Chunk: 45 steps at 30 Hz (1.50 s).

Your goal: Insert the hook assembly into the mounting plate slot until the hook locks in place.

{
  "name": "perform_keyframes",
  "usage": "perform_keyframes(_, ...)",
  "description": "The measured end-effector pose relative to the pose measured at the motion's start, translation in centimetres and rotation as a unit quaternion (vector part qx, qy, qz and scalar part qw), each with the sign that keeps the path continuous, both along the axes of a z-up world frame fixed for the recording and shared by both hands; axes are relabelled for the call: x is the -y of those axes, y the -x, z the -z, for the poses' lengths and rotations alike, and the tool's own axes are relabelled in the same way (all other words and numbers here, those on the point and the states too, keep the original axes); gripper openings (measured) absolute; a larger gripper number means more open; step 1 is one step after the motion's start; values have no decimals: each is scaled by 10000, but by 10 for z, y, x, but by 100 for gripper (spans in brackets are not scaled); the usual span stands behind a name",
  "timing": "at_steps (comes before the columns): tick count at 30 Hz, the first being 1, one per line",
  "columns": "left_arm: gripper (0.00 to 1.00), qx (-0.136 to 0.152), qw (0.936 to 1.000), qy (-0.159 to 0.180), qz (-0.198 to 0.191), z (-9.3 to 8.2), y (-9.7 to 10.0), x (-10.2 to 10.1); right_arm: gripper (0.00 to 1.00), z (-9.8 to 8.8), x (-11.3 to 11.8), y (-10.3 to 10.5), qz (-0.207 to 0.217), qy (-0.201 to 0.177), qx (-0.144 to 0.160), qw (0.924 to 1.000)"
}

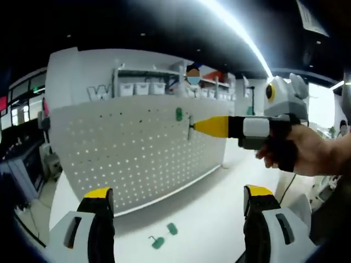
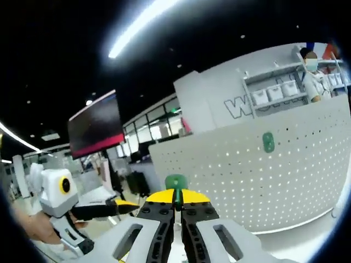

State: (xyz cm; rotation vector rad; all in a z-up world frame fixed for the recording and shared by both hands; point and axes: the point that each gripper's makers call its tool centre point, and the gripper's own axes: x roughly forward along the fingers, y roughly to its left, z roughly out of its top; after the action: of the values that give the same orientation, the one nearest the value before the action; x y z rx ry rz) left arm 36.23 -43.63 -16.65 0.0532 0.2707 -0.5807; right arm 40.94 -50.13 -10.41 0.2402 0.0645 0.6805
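Observation:
A white perforated mounting plate (image 1: 126,153) stands upright on the white table (image 1: 219,213). One green hook (image 1: 179,114) hangs on it near its top edge. My right gripper (image 1: 193,126), held by a hand, comes in from the right and its yellow tips hold a small hook piece (image 1: 190,130) right at the plate's face. In the right gripper view the right gripper (image 2: 176,198) is shut on a green hook assembly (image 2: 176,182), with the plate (image 2: 285,181) and the hung hook (image 2: 267,142) beyond. My left gripper (image 1: 178,194) is open with nothing between its jaws, above the table.
Two loose green hooks (image 1: 157,241) (image 1: 173,228) lie on the table in front of the plate. The left gripper (image 2: 125,206) shows low at the left of the right gripper view. Shelves with white bins (image 1: 142,87) and a person (image 2: 310,74) stand behind the plate.

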Motion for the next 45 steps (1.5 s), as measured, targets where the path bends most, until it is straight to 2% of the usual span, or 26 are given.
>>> perform_keyframes(4,100,-29,10000,-17,-56,2,-1,-4,0,2,6,-16,151,114,69,9998)
perform_keyframes(6,100,-165,9997,-63,-151,8,-3,-8,0,1,11,-24,244,173,146,9994)
perform_keyframes(9,100,-222,9996,-45,-169,13,-4,-9,0,2,19,-36,374,259,203,9988)
perform_keyframes(12,100,-253,9995,-51,-179,15,-4,-10,0,4,30,-51,531,428,265,9973)
perform_keyframes(19,100,-284,9994,37,-210,18,-6,-11,0,7,57,-78,892,578,323,9938)
perform_keyframes(25,100,-340,9991,-38,-235,22,-8,-16,0,6,82,-98,1227,643,384,9896)
perform_keyframes(45,99,-474,9983,-113,-307,31,-15,-22,0,-4,143,-132,2051,764,517,9744)
